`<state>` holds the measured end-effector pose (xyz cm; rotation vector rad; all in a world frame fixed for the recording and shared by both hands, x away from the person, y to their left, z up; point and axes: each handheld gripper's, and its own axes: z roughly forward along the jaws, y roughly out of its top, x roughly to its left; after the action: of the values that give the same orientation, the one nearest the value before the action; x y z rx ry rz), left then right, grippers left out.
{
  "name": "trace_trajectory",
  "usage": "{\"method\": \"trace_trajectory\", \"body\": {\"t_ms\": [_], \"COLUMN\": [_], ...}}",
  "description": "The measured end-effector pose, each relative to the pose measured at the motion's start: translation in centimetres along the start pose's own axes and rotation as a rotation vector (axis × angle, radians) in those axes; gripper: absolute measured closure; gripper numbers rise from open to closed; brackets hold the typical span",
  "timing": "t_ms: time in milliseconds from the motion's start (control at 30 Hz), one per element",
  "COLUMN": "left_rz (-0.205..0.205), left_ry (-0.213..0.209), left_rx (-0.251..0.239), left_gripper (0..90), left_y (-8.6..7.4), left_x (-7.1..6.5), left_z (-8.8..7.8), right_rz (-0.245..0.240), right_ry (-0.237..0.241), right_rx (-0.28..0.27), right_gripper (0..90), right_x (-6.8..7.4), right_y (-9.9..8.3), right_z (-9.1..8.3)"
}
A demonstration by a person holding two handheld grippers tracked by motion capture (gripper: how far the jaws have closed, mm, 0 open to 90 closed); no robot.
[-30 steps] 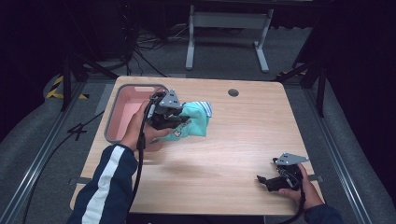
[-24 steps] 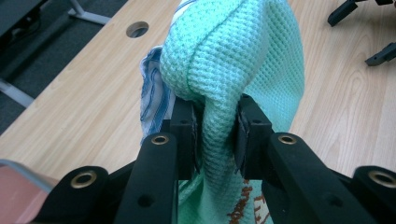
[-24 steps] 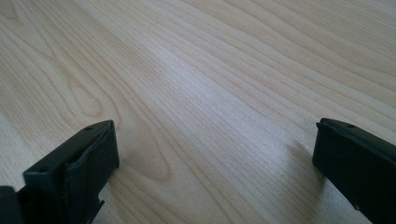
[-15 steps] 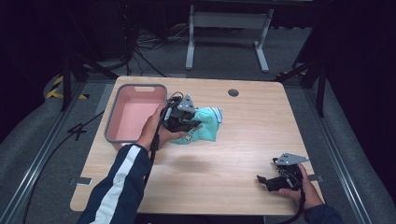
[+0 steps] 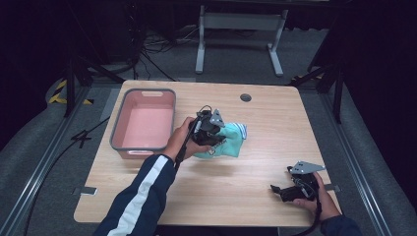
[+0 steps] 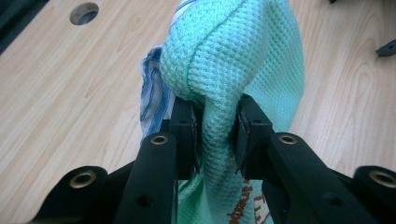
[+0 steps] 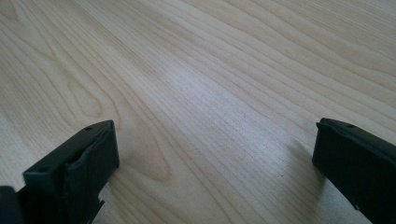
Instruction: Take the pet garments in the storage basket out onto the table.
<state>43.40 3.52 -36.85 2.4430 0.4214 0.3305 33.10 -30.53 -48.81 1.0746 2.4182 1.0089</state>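
- High view: the left gripper [image 5: 215, 132] has carried the mint-green waffle-weave cloth [image 5: 227, 143] away from the pink rectangular plastic tub with a grey rim [image 5: 143, 146]. A second ago the cloth was held just beside the tub's right wall; now it sits near the middle of the light wooden bench [image 5: 255, 196], well apart from the tub. The left hand has also come lower. The cloth bunches under the gripper and spreads out to the right, with a white, blue-striped edge at its far corner. The right gripper [image 5: 276, 189] rests at the bench's near right corner, in the same place as before. A small round hole [image 5: 245, 97] shows in the bench's far edge.
- Left gripper view: the black fingers [image 6: 184, 126] pinch a thick fold of the cloth [image 6: 233, 60] between them. Above the pinch the fabric swells into a rounded bundle, its waffle texture clear. A white layer with blue stripes peeks out on the left side, and brown lettering shows on the fabric low down between the gripper's arms. The cloth's far part lies on the bench [image 6: 70, 93].
- Right gripper view: the black fingers [image 7: 74, 172] stand spread wide, with bare bench [image 7: 210, 84] between them.
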Motion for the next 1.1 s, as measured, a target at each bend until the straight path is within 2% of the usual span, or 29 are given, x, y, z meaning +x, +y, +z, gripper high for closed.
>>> {"method": "trace_trajectory", "body": {"t_ms": [400, 533, 767, 833, 1000, 1100], "left_rz": [-0.004, -0.02, -0.036, -0.038, -0.048, -0.054], "left_ry": [-0.019, -0.032, -0.028, -0.034, -0.021, -0.023], "left_rx": [0.062, 0.079, 0.08, 0.078, 0.091, 0.084], "left_gripper": [71.9, 70.4, 67.2, 65.0, 50.3, 47.3], "left_y": [-0.7, -1.3, -2.0, -2.1, -2.1, -2.1], "left_x": [-0.3, -0.5, -0.6, -0.6, -0.8, -0.8], "left_z": [2.9, 3.9, 4.8, 4.8, 5.1, 5.0], "right_rz": [0.0, 0.0, 0.0, 0.0, 0.0, 0.0], "right_ry": [0.0, 0.0, 0.0, 0.0, 0.0, 0.0], "right_rx": [0.0, 0.0, 0.0, 0.0, 0.0, 0.0], "right_gripper": [0.6, 0.6, 0.6, 0.6, 0.6, 0.6], "right_x": [0.0, 0.0, 0.0, 0.0, 0.0, 0.0], "right_y": [0.0, 0.0, 0.0, 0.0, 0.0, 0.0], "right_z": [0.0, 0.0, 0.0, 0.0, 0.0, 0.0]}}
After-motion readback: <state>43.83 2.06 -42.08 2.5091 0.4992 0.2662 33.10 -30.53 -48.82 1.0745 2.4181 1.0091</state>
